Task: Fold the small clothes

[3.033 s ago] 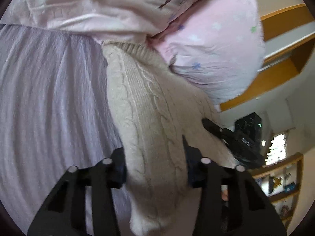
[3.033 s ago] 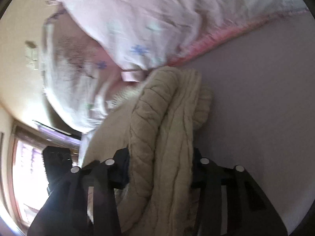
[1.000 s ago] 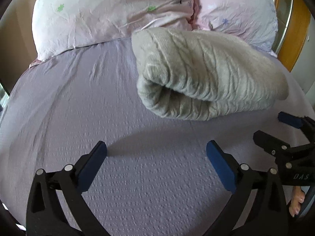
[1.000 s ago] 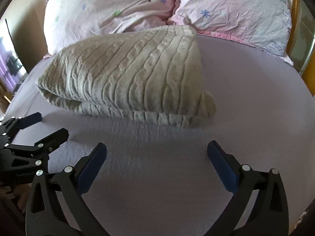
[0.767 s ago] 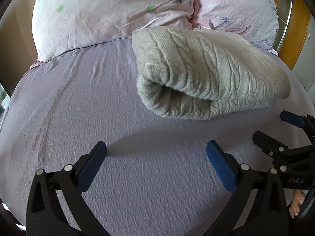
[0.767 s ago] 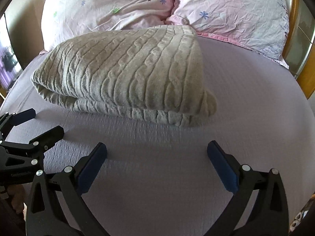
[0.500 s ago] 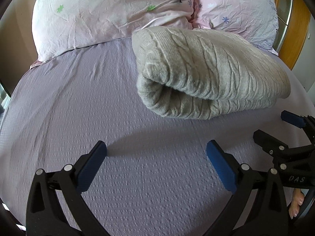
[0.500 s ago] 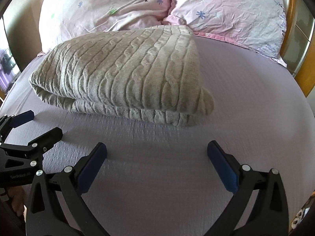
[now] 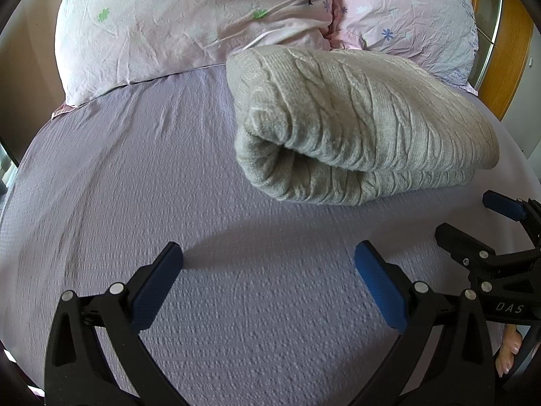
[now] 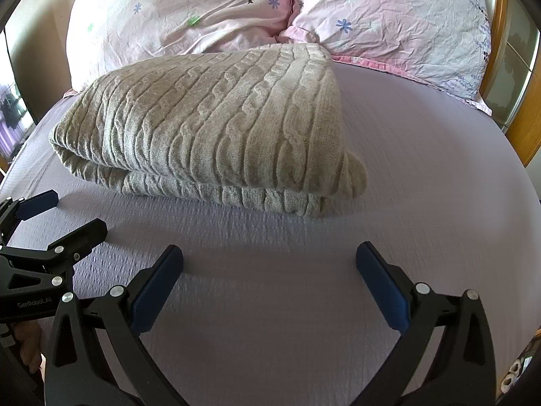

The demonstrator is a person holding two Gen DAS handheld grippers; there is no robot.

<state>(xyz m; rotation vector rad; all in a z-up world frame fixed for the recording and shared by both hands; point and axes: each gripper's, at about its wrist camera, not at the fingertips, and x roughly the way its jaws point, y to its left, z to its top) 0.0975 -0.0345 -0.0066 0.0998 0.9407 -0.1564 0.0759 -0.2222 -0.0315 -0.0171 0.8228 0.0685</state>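
A beige cable-knit sweater lies folded into a thick bundle on the lilac bed sheet, just in front of the pillows. It also shows in the right wrist view. My left gripper is open and empty, held above the sheet short of the sweater's left end. My right gripper is open and empty, short of the sweater's near edge. Each gripper shows at the edge of the other's view: the right one, the left one.
Two pink flowered pillows lie against the head of the bed behind the sweater. A wooden bed frame runs along the right side. The sheet's edge drops off at the left and right.
Three seconds ago both grippers were shut on the sweater and held it up. Now it lies folded on the sheet and both grippers are open and drawn back. Over the last second hardly anything moves.
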